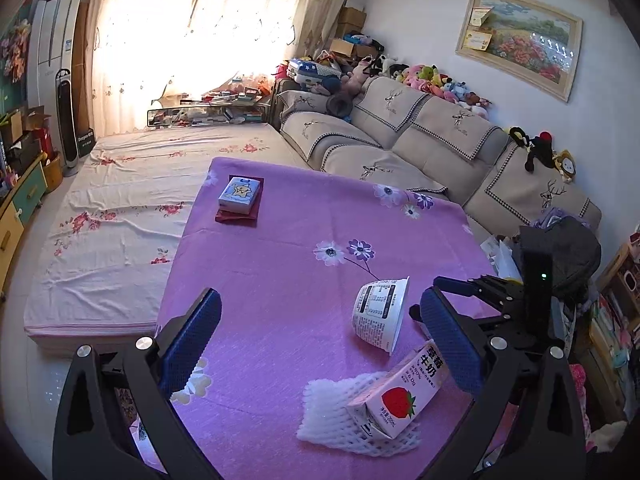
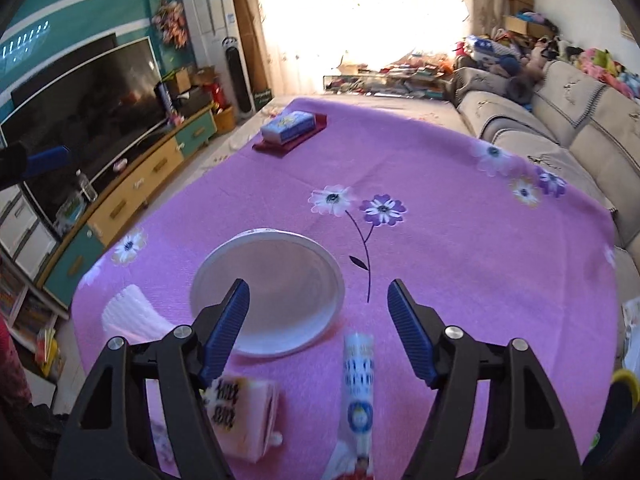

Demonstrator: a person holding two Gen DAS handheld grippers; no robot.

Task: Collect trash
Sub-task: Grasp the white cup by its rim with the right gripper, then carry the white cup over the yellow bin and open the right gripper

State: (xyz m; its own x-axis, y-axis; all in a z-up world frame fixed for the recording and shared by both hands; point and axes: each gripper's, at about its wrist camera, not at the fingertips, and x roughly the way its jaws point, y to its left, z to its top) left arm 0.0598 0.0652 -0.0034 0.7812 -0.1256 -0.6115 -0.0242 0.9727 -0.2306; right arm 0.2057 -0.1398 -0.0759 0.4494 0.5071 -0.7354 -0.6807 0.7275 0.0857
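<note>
A white paper cup point(image 1: 380, 316) lies on its side on the purple cloth, its mouth point(image 2: 268, 292) facing the right wrist camera. A strawberry milk carton point(image 1: 400, 392) rests on a white foam net point(image 1: 340, 412) and shows blurred point(image 2: 240, 412) beside the right gripper's left finger. My left gripper point(image 1: 320, 340) is open above the cloth with nothing between its pads. My right gripper point(image 2: 320, 324) is open just behind the cup. A white-and-blue wrapper point(image 2: 360, 392) sits low between its jaws, touching neither pad.
A tissue box point(image 1: 240, 196) on a red mat sits at the table's point(image 1: 280, 280) far side. A beige sofa point(image 1: 420, 140) runs along the right, a sheet-covered mattress point(image 1: 120, 208) lies beyond the table, and a TV point(image 2: 88, 120) on a cabinet stands at left.
</note>
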